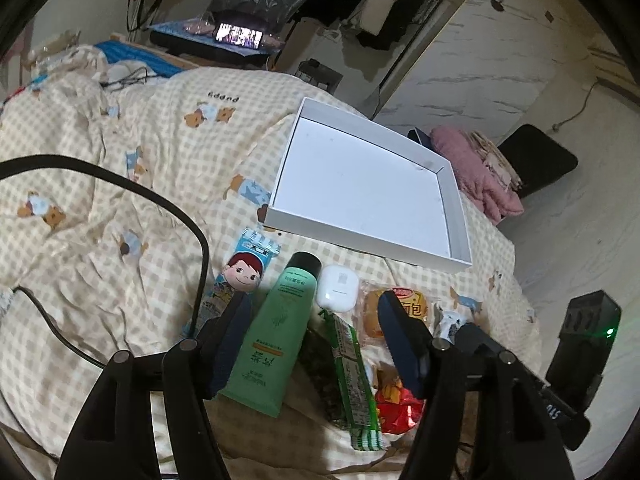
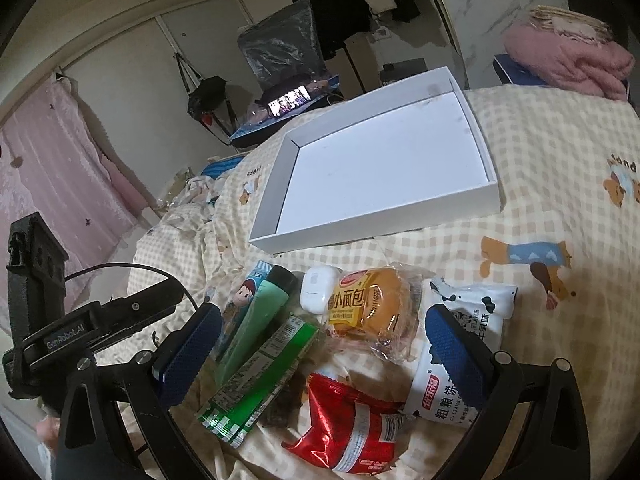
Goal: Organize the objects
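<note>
Left fingers over row of items on bed, white tray empty.
Left gripper (image 1: 316, 340) fingers apart, unclamped, straddling green plastic tube (image 1: 272, 336), long axis toward 12 o'clock; shallow white cardboard tray (image 1: 276, 184) at 1 o'clock. Right gripper (image 2: 320, 356) fingers apart, empty.

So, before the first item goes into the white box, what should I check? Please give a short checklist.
1. White box has nothing inside: ok.
2. Left gripper holds nothing, jaws apart over the green tube: ok.
3. Right gripper open, nothing held: ok.
4. Items lie before the box, none inside: ok.
5. Bread packet overlaps other packets: not ok.
6. Black cable clear of the left gripper's path: cannot tell.
</note>
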Action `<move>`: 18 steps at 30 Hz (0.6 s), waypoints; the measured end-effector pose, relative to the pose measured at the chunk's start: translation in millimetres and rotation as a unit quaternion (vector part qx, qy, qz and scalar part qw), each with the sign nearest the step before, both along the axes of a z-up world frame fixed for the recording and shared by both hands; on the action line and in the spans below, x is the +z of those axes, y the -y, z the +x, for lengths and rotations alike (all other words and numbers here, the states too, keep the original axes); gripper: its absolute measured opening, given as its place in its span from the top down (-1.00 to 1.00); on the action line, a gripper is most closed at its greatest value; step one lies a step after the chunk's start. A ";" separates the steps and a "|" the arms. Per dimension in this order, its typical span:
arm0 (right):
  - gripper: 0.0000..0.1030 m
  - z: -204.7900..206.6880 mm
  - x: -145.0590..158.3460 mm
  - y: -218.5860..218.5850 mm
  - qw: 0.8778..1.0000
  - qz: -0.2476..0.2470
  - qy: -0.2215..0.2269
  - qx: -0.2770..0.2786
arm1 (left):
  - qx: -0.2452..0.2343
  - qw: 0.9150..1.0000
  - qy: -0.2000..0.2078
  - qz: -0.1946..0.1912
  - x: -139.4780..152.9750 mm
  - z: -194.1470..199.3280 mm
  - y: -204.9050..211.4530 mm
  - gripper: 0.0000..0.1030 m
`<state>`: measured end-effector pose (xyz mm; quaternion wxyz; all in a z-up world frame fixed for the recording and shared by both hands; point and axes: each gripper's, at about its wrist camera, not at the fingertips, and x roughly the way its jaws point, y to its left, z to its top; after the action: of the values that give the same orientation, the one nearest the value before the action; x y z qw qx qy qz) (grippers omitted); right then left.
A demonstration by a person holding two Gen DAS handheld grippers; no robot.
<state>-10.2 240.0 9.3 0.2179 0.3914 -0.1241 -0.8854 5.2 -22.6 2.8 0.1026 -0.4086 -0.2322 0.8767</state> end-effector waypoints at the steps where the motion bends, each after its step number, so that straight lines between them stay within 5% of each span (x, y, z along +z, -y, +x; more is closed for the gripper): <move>1: -1.00 -0.6 0.6 0.0 1.000 -0.001 0.001 0.000 | -0.001 1.000 -0.001 0.005 -0.4 0.3 0.6 -0.35; 18: -1.00 -3.1 -4.7 1.2 1.000 -0.009 0.008 -0.001 | -0.036 0.997 0.000 -0.063 11.3 -4.9 -7.8 -0.23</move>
<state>-13.3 238.9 4.6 0.2197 0.3967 -0.1342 -0.8811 0.3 -14.8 14.1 0.1080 -0.4227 -0.1619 0.8851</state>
